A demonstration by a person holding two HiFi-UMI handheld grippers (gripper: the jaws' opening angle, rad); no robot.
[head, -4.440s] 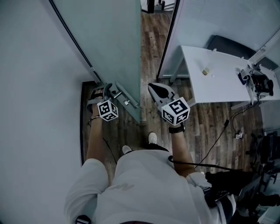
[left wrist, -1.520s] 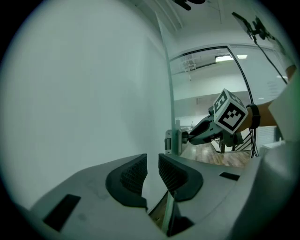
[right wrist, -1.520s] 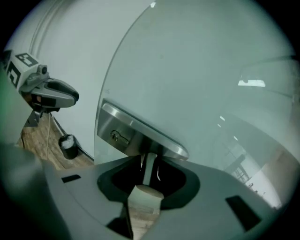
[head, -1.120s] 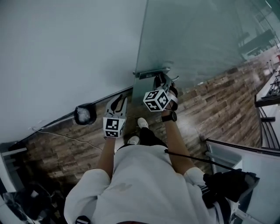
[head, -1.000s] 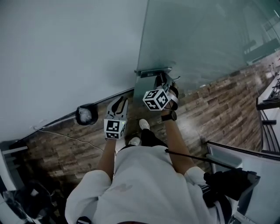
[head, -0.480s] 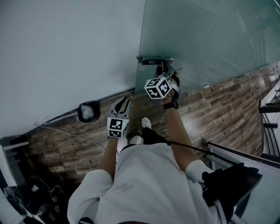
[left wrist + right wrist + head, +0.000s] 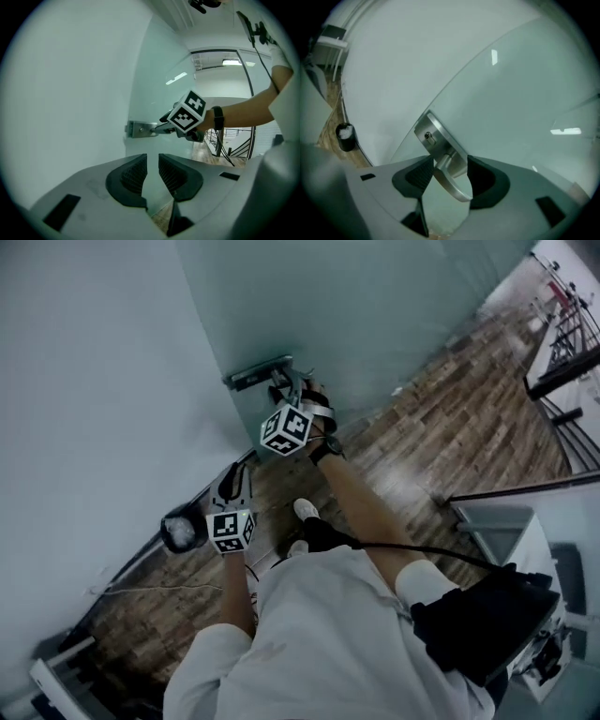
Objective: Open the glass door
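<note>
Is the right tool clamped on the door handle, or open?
Open. The right tool has just been opening its jaws; the door handle sits between them, with a clear gap beside the right one.

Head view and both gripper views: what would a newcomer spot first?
The glass door fills the top of the head view, its metal handle near its edge. The right gripper sits at that handle; its jaws have just been opening, with the lever between them. The left gripper hangs lower left, empty, over the wooden floor.
</note>
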